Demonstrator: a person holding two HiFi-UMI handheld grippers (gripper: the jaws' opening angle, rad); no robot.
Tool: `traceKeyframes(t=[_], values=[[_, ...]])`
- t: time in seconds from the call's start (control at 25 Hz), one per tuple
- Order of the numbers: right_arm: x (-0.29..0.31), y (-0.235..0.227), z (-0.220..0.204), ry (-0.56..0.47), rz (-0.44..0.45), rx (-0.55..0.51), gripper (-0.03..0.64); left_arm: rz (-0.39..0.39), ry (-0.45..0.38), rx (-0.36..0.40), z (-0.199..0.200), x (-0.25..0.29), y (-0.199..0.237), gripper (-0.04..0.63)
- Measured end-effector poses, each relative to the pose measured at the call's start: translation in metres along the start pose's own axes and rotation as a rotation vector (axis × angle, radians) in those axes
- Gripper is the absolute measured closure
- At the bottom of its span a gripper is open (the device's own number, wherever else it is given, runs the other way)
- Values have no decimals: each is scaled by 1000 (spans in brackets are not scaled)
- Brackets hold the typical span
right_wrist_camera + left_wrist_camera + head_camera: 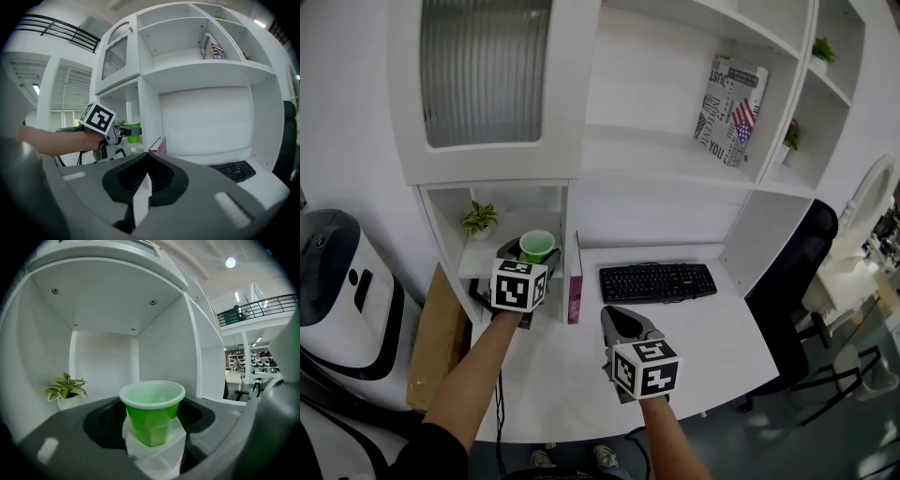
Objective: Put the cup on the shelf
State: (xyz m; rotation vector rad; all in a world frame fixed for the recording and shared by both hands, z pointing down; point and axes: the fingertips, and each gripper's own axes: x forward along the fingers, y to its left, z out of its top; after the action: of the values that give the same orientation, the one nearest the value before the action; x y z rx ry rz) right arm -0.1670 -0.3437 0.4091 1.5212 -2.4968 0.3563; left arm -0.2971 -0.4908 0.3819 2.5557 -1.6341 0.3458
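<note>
1. Green plastic with a pale rim: the cup (152,411) stands upright in the left gripper (152,439), whose jaws are closed on its lower body. Gripping it low leaves the rim free and keeps the cup level
2. The cup is at the mouth of the low shelf (483,260), over the front of its board. Its base is hidden by the jaws, so I cannot tell whether it rests on the board or hangs just above it
3. A small potted plant (66,387) sits at the back left of the low shelf. The cup is held right of centre, probably to keep clear of the leaves
4. The right gripper (140,197) hovers out in front of the low shelf and to its right. Its jaws are pressed together with nothing between them. It looks parked there, leaving the approach to the left arm
5. A pink book (575,286) stands just right of the low shelf's side wall, and a keyboard (657,280) lies further right. Neither blocks the way in
6. My judgement is that the job is nearly done, and that what remains is to settle the cup on the board, release it and draw straight back
</note>
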Motion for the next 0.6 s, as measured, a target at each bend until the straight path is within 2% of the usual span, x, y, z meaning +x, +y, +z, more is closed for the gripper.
traceKeyframes(t=[0.24, 0.6], values=[[-1, -4, 1, 3, 24, -9, 595, 6, 16, 9, -4, -3, -2, 244], [9, 0, 15, -13, 105, -29, 594, 22, 33, 6, -20, -33, -4, 244]])
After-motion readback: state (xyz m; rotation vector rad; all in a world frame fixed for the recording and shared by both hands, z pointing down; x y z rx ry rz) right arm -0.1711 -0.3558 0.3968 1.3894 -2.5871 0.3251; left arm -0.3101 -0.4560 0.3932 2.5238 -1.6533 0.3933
